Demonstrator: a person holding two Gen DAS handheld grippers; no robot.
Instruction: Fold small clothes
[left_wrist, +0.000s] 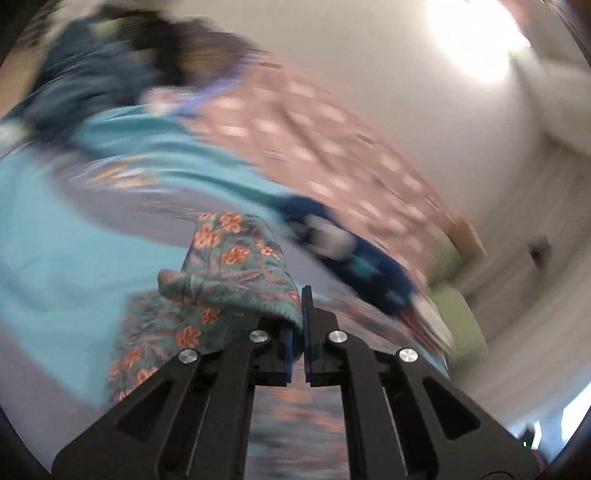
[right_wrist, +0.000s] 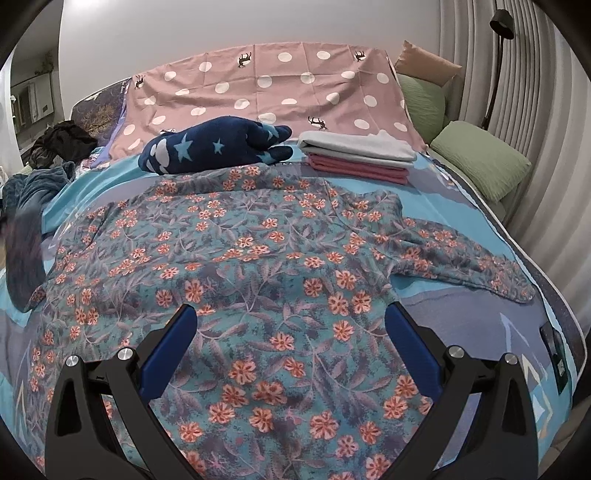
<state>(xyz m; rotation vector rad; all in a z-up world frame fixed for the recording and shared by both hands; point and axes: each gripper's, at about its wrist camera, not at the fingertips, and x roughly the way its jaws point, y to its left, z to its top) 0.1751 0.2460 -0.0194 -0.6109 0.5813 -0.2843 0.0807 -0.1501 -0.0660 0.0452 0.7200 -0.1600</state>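
A teal garment with orange flowers (right_wrist: 258, 258) lies spread across the bed, one sleeve reaching out to the right. My right gripper (right_wrist: 290, 328) hangs open just above its near part, nothing between its blue pads. In the left wrist view, which is smeared by motion, my left gripper (left_wrist: 298, 325) is shut on a bunched fold of the same floral garment (left_wrist: 236, 273), lifted off the light blue bedcover (left_wrist: 48, 236).
A navy star-print soft item (right_wrist: 218, 146) and a folded stack of grey and pink cloth (right_wrist: 358, 157) lie at the back of the bed. Behind them is a pink dotted sheet (right_wrist: 258, 88). Green pillows (right_wrist: 480, 162) sit at the right, dark clothes (right_wrist: 59, 142) at the left.
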